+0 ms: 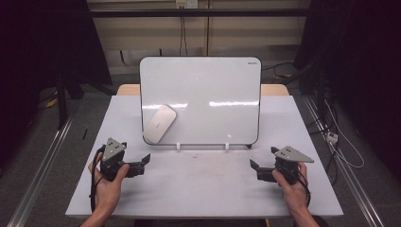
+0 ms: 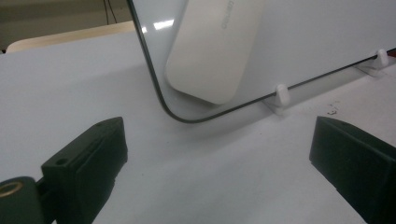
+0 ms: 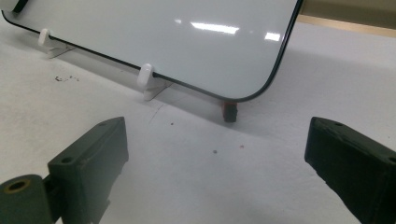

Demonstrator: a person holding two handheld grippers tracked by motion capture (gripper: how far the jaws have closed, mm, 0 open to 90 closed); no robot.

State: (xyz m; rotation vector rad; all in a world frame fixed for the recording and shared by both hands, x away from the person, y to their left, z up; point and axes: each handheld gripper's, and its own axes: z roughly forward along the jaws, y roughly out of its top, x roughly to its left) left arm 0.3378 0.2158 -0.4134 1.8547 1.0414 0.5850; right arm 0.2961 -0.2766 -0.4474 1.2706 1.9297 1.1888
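High view: eraser (image 1: 160,123) stuck on whiteboard (image 1: 213,85); both tools gaping.

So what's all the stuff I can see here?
Whiteboard: one, white with a dark rim, propped leaning back at the far middle of the table.
Eraser: one, off-white, stuck on the whiteboard's lower left corner.
Clips: two, white, holding the whiteboard's bottom edge.
Table: one, white top.
Left tongs: one, black with a grey plate, open, near left of the table, holding nothing.
Right tongs: one, black with a grey plate, open, near right, holding nothing.
Hands: two, one gripping each tongs, coming in from the bottom.
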